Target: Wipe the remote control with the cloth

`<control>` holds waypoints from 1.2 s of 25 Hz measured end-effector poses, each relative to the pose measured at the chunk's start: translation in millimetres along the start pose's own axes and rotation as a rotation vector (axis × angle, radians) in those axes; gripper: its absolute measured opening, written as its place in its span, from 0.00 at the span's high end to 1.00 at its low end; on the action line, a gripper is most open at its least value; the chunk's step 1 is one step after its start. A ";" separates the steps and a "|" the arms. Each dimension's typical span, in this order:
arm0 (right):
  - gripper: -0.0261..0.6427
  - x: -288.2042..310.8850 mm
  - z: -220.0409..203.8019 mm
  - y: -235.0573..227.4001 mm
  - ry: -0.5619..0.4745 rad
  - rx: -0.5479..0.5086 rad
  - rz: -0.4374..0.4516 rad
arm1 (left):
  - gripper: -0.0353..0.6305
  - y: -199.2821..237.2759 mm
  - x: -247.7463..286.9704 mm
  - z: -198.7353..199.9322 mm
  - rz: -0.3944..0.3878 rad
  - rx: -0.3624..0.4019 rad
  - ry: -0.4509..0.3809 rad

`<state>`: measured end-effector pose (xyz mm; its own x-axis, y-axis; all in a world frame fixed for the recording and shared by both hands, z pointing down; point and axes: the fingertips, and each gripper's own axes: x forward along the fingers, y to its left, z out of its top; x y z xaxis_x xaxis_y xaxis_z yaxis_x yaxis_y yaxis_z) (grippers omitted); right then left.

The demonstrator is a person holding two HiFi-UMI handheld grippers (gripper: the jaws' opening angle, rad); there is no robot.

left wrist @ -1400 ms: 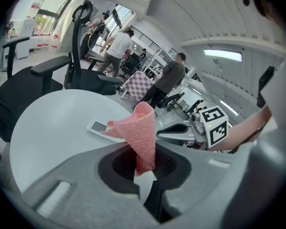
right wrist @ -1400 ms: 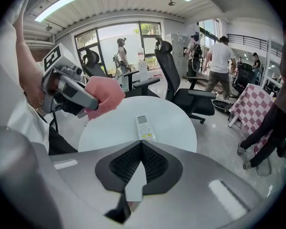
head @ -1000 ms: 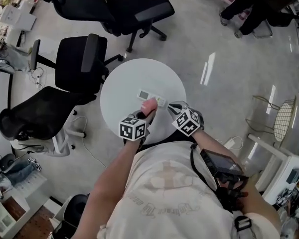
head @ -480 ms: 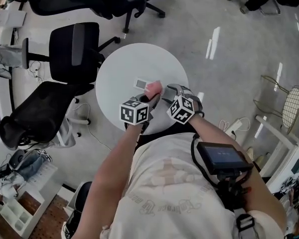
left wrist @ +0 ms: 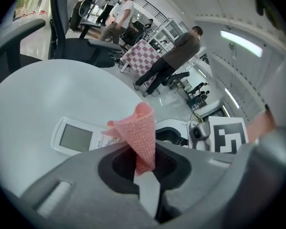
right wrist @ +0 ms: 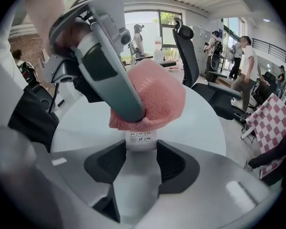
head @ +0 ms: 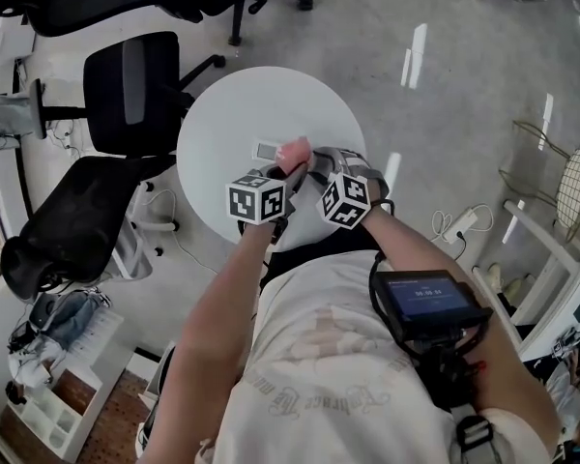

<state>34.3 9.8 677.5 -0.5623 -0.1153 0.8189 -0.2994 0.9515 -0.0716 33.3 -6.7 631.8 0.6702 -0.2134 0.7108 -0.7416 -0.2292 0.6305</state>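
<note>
A white remote control point(head: 267, 151) with a small screen lies on the round white table point(head: 227, 114). My left gripper point(head: 286, 169) is shut on a pink cloth point(head: 294, 151), which rests bunched on the remote's middle point(right wrist: 155, 101). In the left gripper view the cloth point(left wrist: 141, 133) sticks up from the jaws, and the remote's screen end point(left wrist: 76, 138) lies to its left. My right gripper point(right wrist: 140, 159) has its jaws closing around the remote's button end point(right wrist: 140, 138), and both pads meet its sides.
Black office chairs point(head: 126, 85) point(head: 68, 230) stand left of the table. A wire chair point(head: 575, 191) and a power strip point(head: 459, 222) are on the floor to the right. Several people point(left wrist: 176, 56) stand far behind.
Both grippers have sunk closer to the tabletop. The cloth now sits down on the remote, and the right gripper's jaws stand around the remote's near end.
</note>
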 end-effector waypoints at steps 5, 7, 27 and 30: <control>0.65 0.0 1.4 0.5 -0.004 -0.009 -0.001 | 0.88 -7.5 19.1 -4.4 -0.023 -0.004 0.074; 0.65 0.4 -0.7 1.6 0.002 -0.002 0.000 | 0.88 -9.0 26.2 -7.5 -0.018 0.006 0.121; 0.66 -1.3 4.9 1.9 0.023 -0.011 0.004 | 0.89 27.4 2.2 3.8 0.197 0.046 0.067; 0.66 -2.4 5.0 1.0 0.025 -0.019 0.005 | 0.89 35.9 -3.9 6.7 0.209 0.015 0.044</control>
<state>31.5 9.6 672.7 -0.5444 -0.1040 0.8324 -0.2819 0.9572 -0.0648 4.3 -20.5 649.5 0.4994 -0.2166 0.8389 -0.8639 -0.1982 0.4631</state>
